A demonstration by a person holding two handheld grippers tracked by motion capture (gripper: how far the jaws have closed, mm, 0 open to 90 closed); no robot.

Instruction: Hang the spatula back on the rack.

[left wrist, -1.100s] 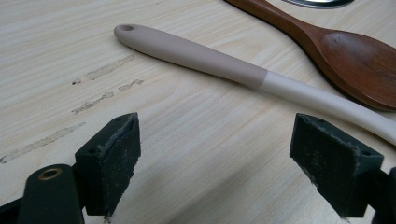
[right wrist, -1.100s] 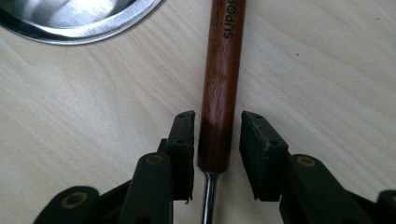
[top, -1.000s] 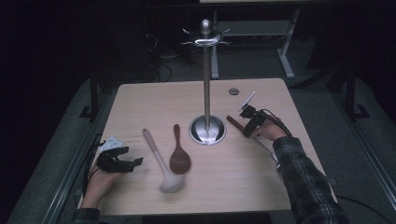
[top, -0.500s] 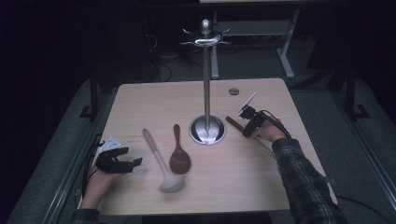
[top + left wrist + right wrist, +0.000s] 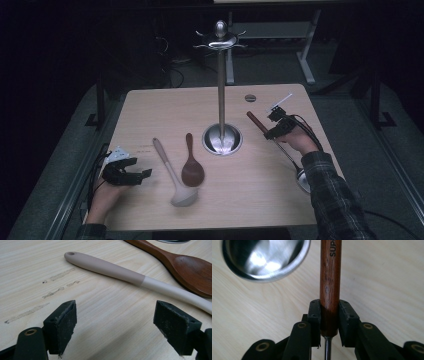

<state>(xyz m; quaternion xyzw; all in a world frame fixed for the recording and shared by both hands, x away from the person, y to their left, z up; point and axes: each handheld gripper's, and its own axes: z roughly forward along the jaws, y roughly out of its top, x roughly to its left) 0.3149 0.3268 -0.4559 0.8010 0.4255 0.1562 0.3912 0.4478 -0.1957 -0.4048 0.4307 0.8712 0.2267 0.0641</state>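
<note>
The wooden-handled utensil [image 5: 330, 277] is clamped in the right hand-held gripper [image 5: 329, 320]: its two black pads press on both sides of the dark brown handle, near the end where a thin metal shaft comes out, and these jaws have just been closing on it. In the high view this utensil [image 5: 256, 121] is at the right side of the tabletop [image 5: 165, 107], with the handle pointing to the far left toward the stand, and its shiny metal end [image 5: 302, 179] lies nearer, beside the checked sleeve [image 5: 330, 195] of the person. Whether the handle is lifted from the wood or only touches it, I cannot tell. Just left of the right hand-held gripper [image 5: 276, 131] stands the metal stand [image 5: 221, 90], a round shiny base with a tall pole and small hooks on top. More to the left lies a dark wooden spoon [image 5: 192, 162], and beside it a pale ladle [image 5: 171, 172], both flat on the tabletop and near each other. At the near left edge the left hand-held gripper [image 5: 131, 176] rests low, with its jaws wide apart and nothing between them; in its own view the left hand-held gripper [image 5: 117, 326] looks toward the pale ladle's handle [image 5: 110, 267] and the spoon bowl [image 5: 192, 272]. A small round disc [image 5: 250, 97] is on the far part of the tabletop.
</note>
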